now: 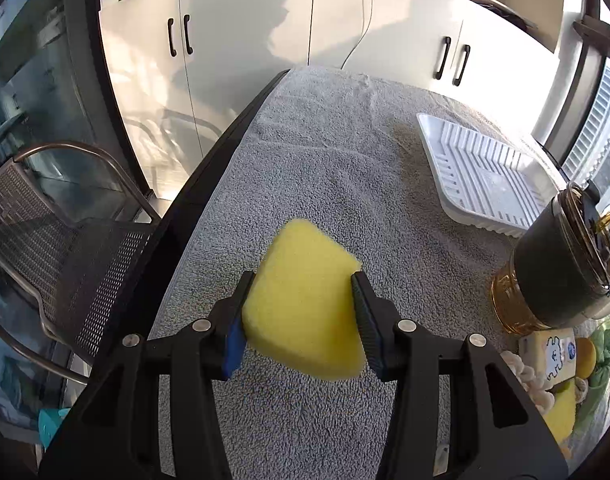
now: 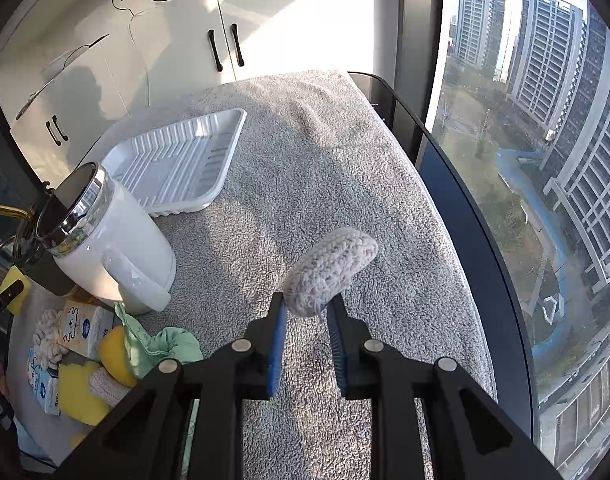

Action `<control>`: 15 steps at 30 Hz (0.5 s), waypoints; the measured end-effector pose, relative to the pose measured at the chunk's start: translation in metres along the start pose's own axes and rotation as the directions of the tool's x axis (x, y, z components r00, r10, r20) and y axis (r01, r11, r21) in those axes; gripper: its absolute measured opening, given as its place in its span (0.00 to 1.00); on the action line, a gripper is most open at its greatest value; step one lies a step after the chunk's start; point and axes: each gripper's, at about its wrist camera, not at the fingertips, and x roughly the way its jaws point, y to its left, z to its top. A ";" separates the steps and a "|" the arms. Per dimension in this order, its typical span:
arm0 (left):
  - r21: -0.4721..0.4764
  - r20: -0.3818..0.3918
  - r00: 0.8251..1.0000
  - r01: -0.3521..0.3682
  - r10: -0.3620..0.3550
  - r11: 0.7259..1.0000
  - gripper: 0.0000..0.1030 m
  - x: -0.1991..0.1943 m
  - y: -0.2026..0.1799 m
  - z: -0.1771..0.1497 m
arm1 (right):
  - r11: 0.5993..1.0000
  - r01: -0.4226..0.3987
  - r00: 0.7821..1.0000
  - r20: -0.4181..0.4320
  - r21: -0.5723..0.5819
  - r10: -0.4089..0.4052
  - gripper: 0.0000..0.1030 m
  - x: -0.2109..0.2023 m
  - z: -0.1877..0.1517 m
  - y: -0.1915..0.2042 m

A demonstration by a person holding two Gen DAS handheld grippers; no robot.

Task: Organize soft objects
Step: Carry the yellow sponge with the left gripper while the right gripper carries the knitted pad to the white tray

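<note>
Gripping a yellow sponge (image 1: 305, 300) flat-side up, the left tool (image 1: 303, 316) was clamped across it; the right tool (image 2: 307, 320) was clamped on a knitted pad (image 2: 331, 270) whose long axis tilted up and rightward beyond its fingertips.

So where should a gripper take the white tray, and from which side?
Take the white tray by its raised rim, best the near short edge, coming from above and the front with one finger inside and one outside. It lies flat and empty on the towel, too wide to span, and the mug crowds its near left corner.

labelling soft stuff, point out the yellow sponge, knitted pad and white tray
yellow sponge (image 1: 305, 300), left wrist view, middle of its top face
knitted pad (image 2: 331, 268), right wrist view, its centre
white tray (image 2: 177, 160), right wrist view, ribbed floor
</note>
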 end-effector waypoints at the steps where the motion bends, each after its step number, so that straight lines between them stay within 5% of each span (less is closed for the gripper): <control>1: 0.008 0.012 1.000 -0.008 0.008 1.000 0.44 0.005 0.000 0.009 | 1.000 0.006 1.000 0.005 -0.003 -0.006 0.22 0.005 0.009 -0.001; 6: 0.054 0.042 0.999 -0.017 0.015 0.998 0.44 0.034 -0.010 0.049 | 0.990 0.100 0.994 0.044 -0.102 -0.096 0.22 0.038 0.055 0.003; 15: 0.128 0.025 0.996 0.084 -0.087 0.988 0.44 0.076 -0.054 0.100 | 0.982 0.047 0.999 0.027 -0.185 -0.043 0.22 0.084 0.119 0.035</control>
